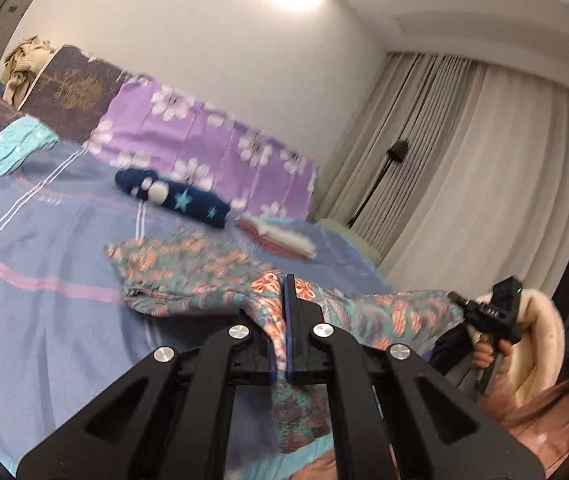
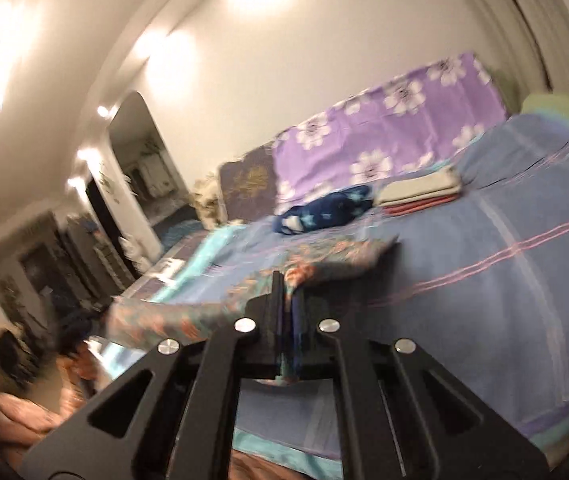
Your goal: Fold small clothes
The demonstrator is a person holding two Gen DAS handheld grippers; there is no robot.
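Left tool (image 1: 288, 316) clamped on one edge of the floral garment (image 1: 188, 276); right tool (image 2: 286, 304) likewise pinched shut on its other edge, cloth between the pads in both wrist views. Garment's near edge is raised, its far part trailing on the bed (image 1: 44, 240) toward 11 o'clock. Step judged: start of a fold. Next move calls for carrying both corners over evenly, keeping the edge taut. Folded stack (image 2: 420, 192) and navy star-print item (image 1: 172, 196) lie at 12 o'clock before purple floral pillows (image 1: 204, 140); curtains (image 1: 464, 168) at 2 o'clock.
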